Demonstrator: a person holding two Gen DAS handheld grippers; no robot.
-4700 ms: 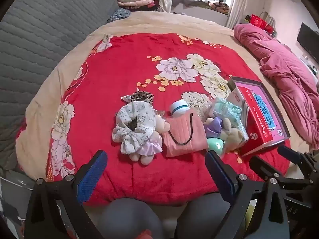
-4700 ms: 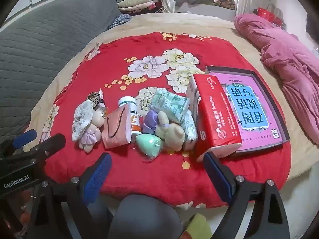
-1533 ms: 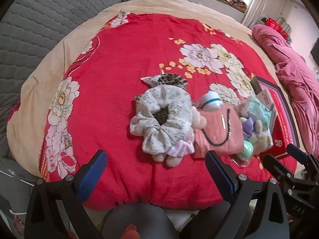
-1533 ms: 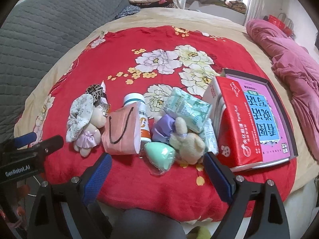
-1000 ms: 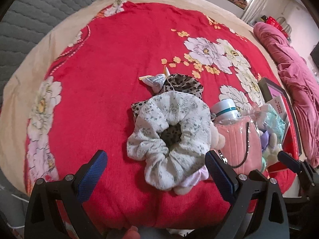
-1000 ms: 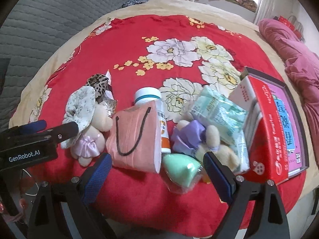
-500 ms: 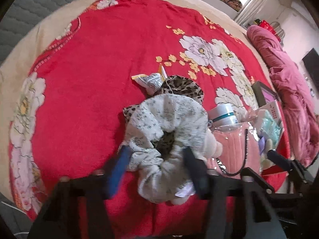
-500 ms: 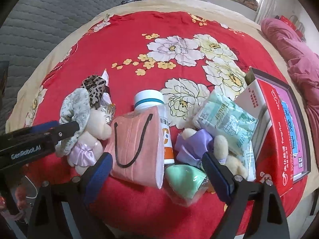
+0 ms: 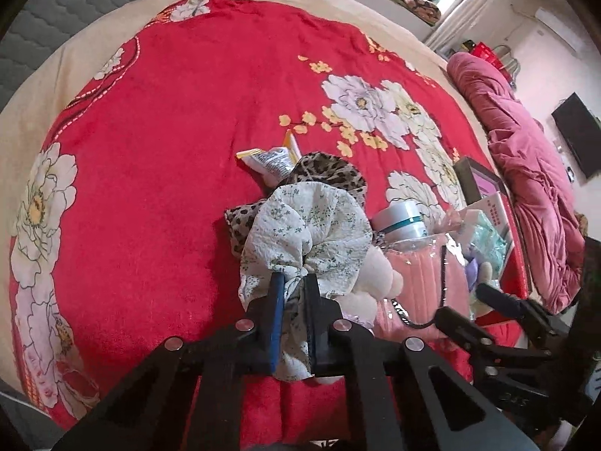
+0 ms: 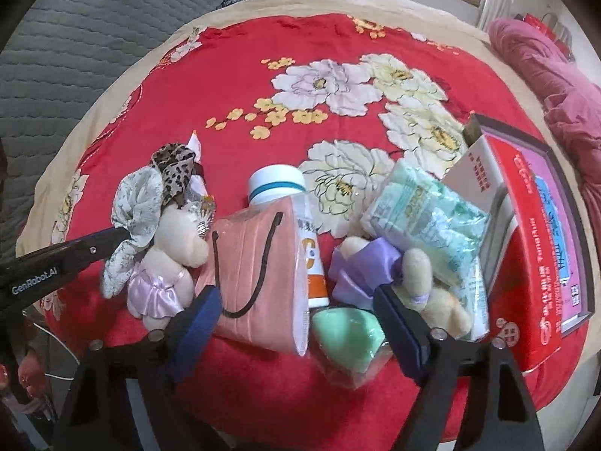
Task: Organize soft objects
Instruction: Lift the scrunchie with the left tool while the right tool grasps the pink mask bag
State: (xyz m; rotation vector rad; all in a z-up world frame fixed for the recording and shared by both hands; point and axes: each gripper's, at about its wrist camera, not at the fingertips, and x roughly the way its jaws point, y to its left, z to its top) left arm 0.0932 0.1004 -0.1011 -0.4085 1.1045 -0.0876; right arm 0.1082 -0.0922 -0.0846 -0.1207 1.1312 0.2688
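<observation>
My left gripper (image 9: 295,282) is shut on the near edge of a white floral scrunchie (image 9: 311,225), which bunches up between the pads. A leopard-print scrunchie (image 9: 326,173) lies under and behind it. In the right wrist view the white scrunchie (image 10: 135,203) drapes over a plush bear in a lilac skirt (image 10: 165,263). My right gripper (image 10: 295,295) hangs low over the pile with its jaws closing. A pink mask packet (image 10: 259,274) and a wrapped green sponge (image 10: 349,330) lie between its fingers, not squeezed.
A white bottle (image 10: 278,184), a purple-bowed plush (image 10: 413,282), a green tissue pack (image 10: 424,206) and a red tissue box (image 10: 533,225) crowd the right side. The red floral blanket (image 9: 169,112) spreads left and beyond. A pink quilt (image 9: 526,150) lies far right.
The left jaws went from wide open to closed on the white scrunchie's near edge. The right gripper's jaws narrowed a little, and it came closer to the pile.
</observation>
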